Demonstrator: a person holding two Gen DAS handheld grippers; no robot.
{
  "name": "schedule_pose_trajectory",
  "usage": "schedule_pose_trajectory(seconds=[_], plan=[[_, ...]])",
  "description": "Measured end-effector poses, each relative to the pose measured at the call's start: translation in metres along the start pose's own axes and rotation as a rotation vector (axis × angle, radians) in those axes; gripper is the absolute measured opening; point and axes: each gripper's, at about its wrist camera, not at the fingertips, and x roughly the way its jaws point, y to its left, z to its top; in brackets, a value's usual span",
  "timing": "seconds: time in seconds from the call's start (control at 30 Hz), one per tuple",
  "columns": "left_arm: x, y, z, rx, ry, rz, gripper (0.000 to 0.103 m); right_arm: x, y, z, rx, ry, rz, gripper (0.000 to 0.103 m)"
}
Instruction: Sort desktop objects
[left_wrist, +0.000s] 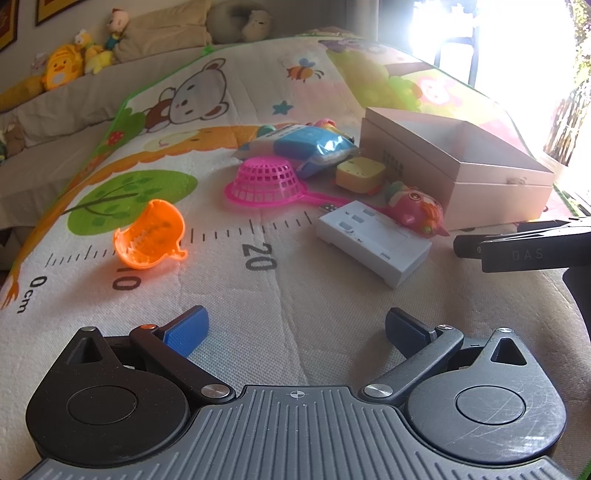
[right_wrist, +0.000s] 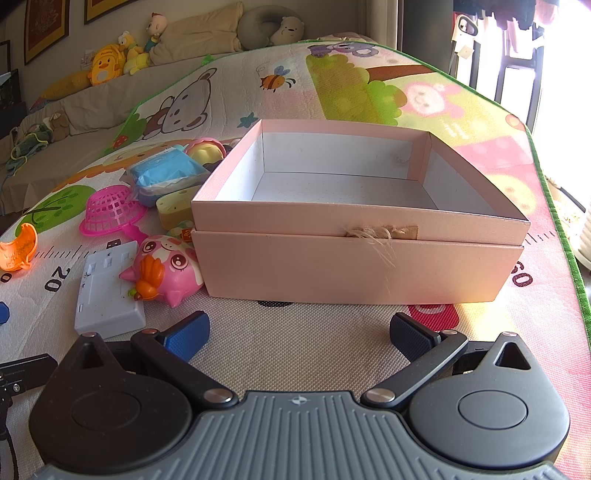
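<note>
Printed play mat (right_wrist: 295, 343): woven-look cloth, matt, finely rough
Pale pink cardboard box (right_wrist: 354, 266): smooth matt paper, frayed twine at front
Pink mesh strainer (left_wrist: 264, 181), orange scoop (left_wrist: 151, 234): glossy plastic
Grey rectangular power strip (left_wrist: 373, 242): smooth matt plastic
Blue finger pads (left_wrist: 188, 330): fine-textured; black links with metal rivets

Carrier: cartoon play mat (right_wrist: 295, 347) with printed ruler. On it: open pink box (right_wrist: 354, 266); just left of it, touching, pink pig toy (right_wrist: 166, 269), partly on grey power strip (right_wrist: 107, 291). Behind: pink strainer (left_wrist: 264, 181), yellow block (left_wrist: 360, 173), blue packs (left_wrist: 306, 144). Orange cup (left_wrist: 151, 234) on its side, well apart at left.
</note>
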Motion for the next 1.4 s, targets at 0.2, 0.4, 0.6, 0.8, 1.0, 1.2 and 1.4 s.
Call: schedule_pose_trajectory(seconds=[0.2,0.4,0.6,0.8,1.0,1.2,1.4], plan=[[0.0,0.0,0.0,0.0,0.001,-0.001,0.103,0.0,0.0,0.0,0.0,0.0,0.0,0.103],[0.0,0.0,0.0,0.001,0.002,0.0,0.103,0.001,-0.001,0.0,0.0,-0.001,0.0,0.103],[0.001,0.0,0.0,0.003,0.004,0.003,0.103,0.002,-0.001,-0.001,-0.003,0.0,-0.002,0.103],[0.002,0.002,-0.002,0.018,0.026,-0.007,0.103,0.0,0.002,-0.001,0.027,0.077,-0.026,0.103],[-0.001,0.006,-0.001,0.02,0.028,-0.031,0.103,-0.024,0.003,-0.012,0.009,0.142,-0.002,0.103],[-0.024,0.032,0.011,-0.032,-0.036,-0.018,0.103,-0.04,0.026,-0.008,-0.108,0.147,0.156,0.103],[-0.032,0.069,0.03,-0.09,-0.088,0.094,0.103,-0.034,0.08,0.023,-0.21,0.029,0.185,0.098]])
